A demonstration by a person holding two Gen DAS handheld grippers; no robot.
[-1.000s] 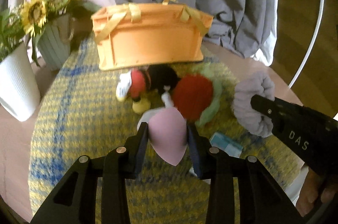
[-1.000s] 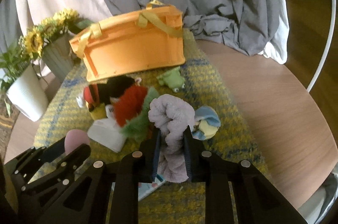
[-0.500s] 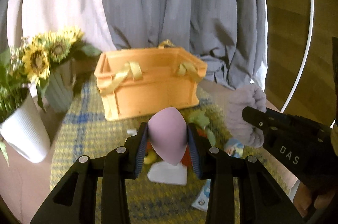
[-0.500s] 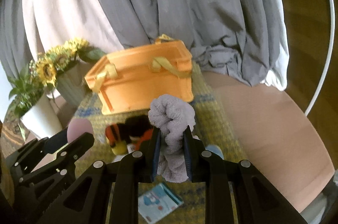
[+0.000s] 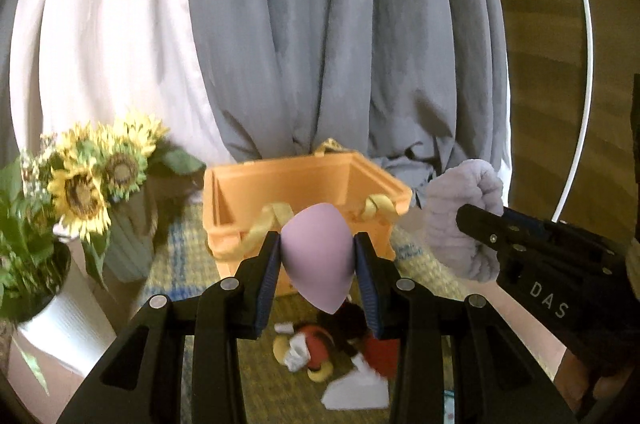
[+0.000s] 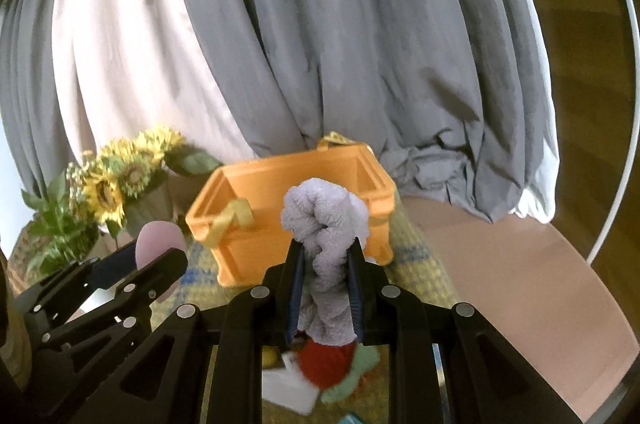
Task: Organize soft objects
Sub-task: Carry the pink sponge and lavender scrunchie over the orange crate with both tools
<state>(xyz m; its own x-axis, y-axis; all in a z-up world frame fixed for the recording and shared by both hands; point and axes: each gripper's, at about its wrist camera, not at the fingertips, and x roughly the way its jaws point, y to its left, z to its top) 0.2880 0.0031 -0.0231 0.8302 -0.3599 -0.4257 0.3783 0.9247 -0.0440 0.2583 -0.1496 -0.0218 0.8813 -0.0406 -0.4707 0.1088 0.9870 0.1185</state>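
Note:
My left gripper (image 5: pixel 316 244) is shut on a pink egg-shaped sponge (image 5: pixel 318 260), held high in front of the open orange basket (image 5: pixel 304 184). My right gripper (image 6: pixel 326 252) is shut on a lilac fluffy scrunchie (image 6: pixel 324 220), also raised before the basket (image 6: pixel 256 192). The right gripper and scrunchie (image 5: pixel 464 224) show in the left wrist view at right; the left gripper with the sponge (image 6: pixel 158 238) shows in the right wrist view at left. A red and black plush toy (image 5: pixel 316 348) and a red-green soft item (image 6: pixel 328 364) lie on the mat below.
Sunflowers in a grey-green vase (image 5: pixel 92 180) and a plant in a white pot (image 5: pixel 52 304) stand left of the basket. Grey and white curtains (image 6: pixel 320 24) hang behind. A white folded item (image 5: pixel 356 392) lies on the yellow-blue mat (image 6: pixel 416 264). Bare round table (image 6: pixel 520 284) lies right.
Both grippers have risen with their objects and moved closer to the basket, so its open inside now shows and the toys on the mat have dropped low in view.

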